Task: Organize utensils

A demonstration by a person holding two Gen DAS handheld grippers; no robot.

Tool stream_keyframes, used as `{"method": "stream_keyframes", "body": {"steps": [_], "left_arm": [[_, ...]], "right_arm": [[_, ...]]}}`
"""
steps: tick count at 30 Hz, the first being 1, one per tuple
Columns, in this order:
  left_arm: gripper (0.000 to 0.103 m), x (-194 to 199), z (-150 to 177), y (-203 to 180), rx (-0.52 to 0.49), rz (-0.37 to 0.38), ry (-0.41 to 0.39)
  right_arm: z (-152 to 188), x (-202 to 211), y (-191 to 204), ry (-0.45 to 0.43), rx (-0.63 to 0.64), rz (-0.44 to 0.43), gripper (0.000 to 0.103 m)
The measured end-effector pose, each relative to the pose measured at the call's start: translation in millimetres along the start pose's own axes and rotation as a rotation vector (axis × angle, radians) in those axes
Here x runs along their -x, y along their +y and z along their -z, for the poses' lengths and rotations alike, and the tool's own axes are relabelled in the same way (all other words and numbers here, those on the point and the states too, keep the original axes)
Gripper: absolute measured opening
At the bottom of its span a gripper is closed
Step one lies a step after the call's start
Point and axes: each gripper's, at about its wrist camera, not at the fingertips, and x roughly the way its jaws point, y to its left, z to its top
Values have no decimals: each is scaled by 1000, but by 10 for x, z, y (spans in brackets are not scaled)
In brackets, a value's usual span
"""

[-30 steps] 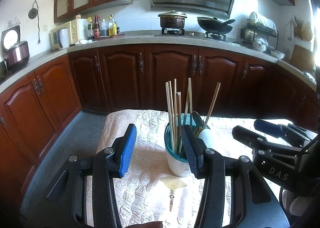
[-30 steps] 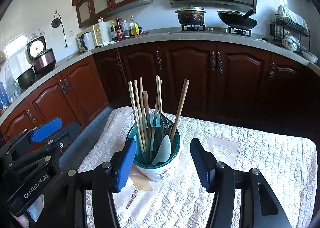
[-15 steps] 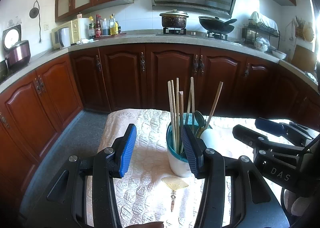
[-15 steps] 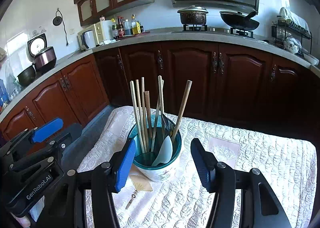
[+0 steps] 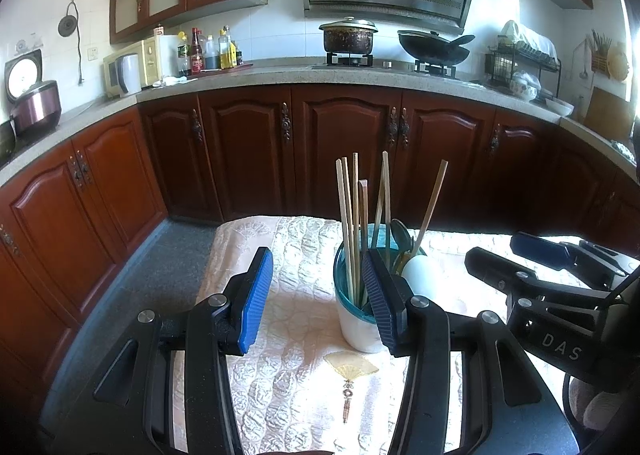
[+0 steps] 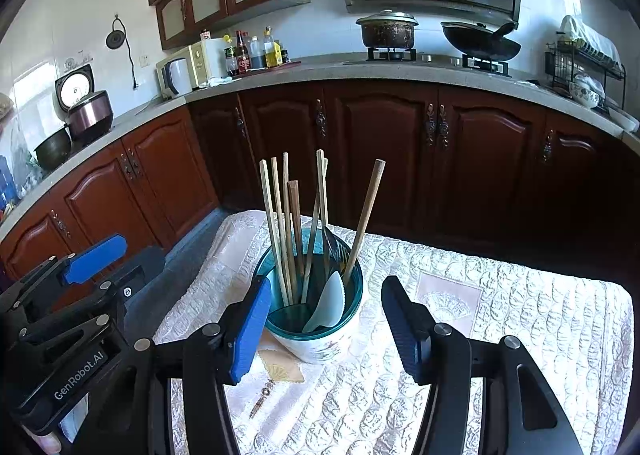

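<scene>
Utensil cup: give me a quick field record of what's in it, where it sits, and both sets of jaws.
cup: white with teal rim, upright on the quilted cloth
contents: wooden chopsticks, white spoon, a fork
left gripper: jaws open, empty, cup just beyond them
right gripper: jaws open, empty, either side of the cup, not pressing
loose on cloth: nothing seen

utensil holder (image 5: 356,329) right side behind tool finger, bottle labels (image 5: 196,62) unreadable
</scene>
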Motion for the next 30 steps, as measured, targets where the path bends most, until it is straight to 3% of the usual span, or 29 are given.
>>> {"method": "stream_keyframes", "body": {"steps": [30], "left_arm": [[46,-9,-21,-16,-12,0,0]], "right_arm": [[-40,-58,24,16,8,-6,56]]}}
